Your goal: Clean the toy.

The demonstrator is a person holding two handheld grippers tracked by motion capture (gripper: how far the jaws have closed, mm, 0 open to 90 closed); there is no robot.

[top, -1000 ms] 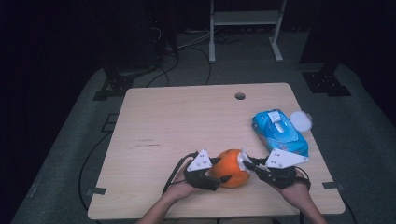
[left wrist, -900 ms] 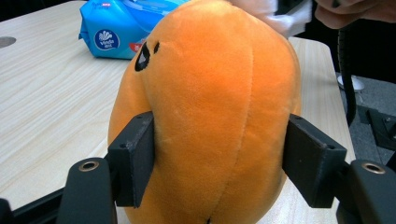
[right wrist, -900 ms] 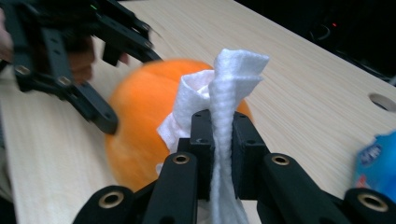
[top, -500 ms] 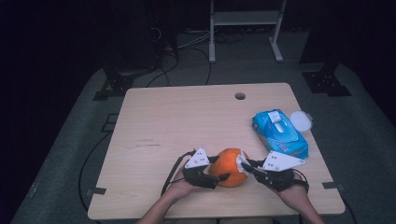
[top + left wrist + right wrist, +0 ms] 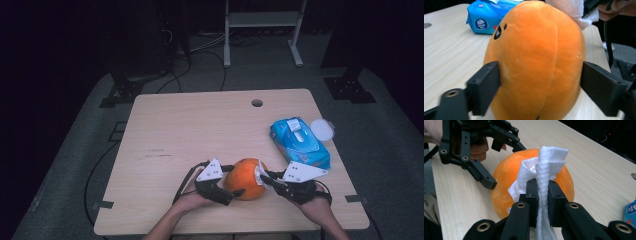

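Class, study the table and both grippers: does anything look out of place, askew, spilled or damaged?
Nothing looks spilled or damaged. One oddity: the blue wipes pack lies with its flap open, and its white round lid juts over the table edge. The orange plush ball sits intact between the grippers.

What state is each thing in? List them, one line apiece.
orange plush: upright on the table, between two fingers.
left gripper: open, fingers have just been opening around the orange plush.
right gripper: shut on the white wipe.
white wipe: bunched, lying against the orange plush.
wipes pack: flat on the table, top looks open.
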